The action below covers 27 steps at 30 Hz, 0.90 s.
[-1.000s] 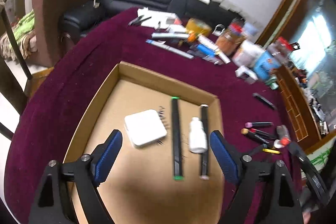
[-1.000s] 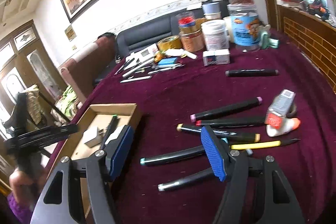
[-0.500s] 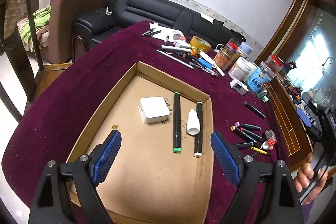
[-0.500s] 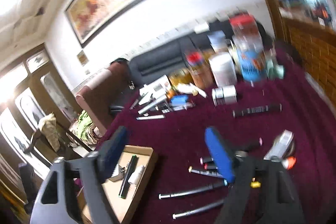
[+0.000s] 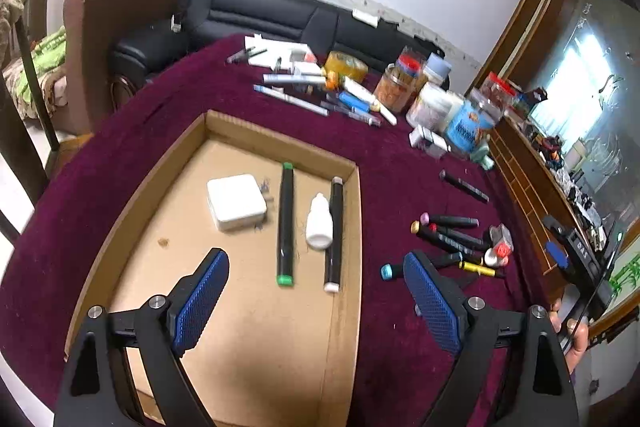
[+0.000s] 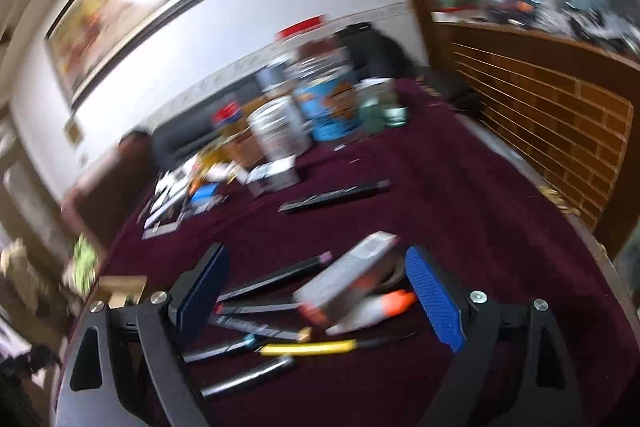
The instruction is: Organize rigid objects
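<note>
A shallow cardboard tray [image 5: 276, 143] lies on the maroon tablecloth. In it are a white square charger [image 5: 236, 202], a green-tipped black marker [image 5: 285, 223], a small white bottle [image 5: 319, 223] and a second black marker [image 5: 335, 231]. My left gripper [image 5: 316, 301] is open and empty above the tray's near right part. To the tray's right lies a cluster of markers [image 5: 448, 233]. My right gripper [image 6: 318, 303] is open and empty, low over these markers [image 6: 276, 279], a grey-and-orange tube [image 6: 348, 279], a white orange-tipped bottle [image 6: 372, 309] and a yellow pen [image 6: 308, 347]. This view is blurred.
Jars and tubs [image 5: 444, 103] stand at the table's far right, also in the right wrist view [image 6: 304, 111]. Pens and papers [image 5: 304, 79] lie at the far edge. A lone black marker [image 6: 334, 197] lies mid-table. A wooden cabinet [image 6: 552, 99] borders the right side. A sofa [image 5: 272, 15] stands behind.
My right gripper has swung down and right over the marker cluster, now close to the grey tube. My left gripper has shifted a little to the right and lower over the tray. Both stayed open.
</note>
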{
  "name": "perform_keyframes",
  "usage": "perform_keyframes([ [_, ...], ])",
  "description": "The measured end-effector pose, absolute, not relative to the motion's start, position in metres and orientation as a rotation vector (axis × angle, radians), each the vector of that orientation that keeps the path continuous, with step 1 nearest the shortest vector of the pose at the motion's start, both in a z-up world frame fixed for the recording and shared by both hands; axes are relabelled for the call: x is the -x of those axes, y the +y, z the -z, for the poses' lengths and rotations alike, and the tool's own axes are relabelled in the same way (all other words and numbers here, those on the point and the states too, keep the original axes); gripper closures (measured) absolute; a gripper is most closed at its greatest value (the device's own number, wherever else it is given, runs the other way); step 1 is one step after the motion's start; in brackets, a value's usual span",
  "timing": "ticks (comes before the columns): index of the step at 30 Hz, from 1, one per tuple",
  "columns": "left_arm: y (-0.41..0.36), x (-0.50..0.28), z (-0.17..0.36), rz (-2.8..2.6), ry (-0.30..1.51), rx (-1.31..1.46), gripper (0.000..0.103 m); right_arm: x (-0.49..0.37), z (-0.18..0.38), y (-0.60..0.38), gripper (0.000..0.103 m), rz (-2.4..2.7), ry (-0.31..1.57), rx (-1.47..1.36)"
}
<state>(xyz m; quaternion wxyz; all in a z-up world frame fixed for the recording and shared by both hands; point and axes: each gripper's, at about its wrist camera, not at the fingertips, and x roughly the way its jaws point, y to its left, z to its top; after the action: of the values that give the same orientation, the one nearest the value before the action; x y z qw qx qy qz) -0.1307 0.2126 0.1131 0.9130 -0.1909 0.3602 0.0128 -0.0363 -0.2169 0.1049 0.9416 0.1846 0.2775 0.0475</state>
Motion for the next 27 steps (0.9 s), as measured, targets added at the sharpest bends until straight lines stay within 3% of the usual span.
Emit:
perform_keyframes([
  [10,0.214,0.122,-0.139,-0.108,0.706,0.314,0.008,0.047,-0.089,-0.248,0.014,-0.042,0.522,-0.467],
  [27,0.063,0.033,-0.050,0.176,1.053,0.005,0.008,0.046,-0.087,-0.225,0.014,-0.010,0.527,-0.343],
])
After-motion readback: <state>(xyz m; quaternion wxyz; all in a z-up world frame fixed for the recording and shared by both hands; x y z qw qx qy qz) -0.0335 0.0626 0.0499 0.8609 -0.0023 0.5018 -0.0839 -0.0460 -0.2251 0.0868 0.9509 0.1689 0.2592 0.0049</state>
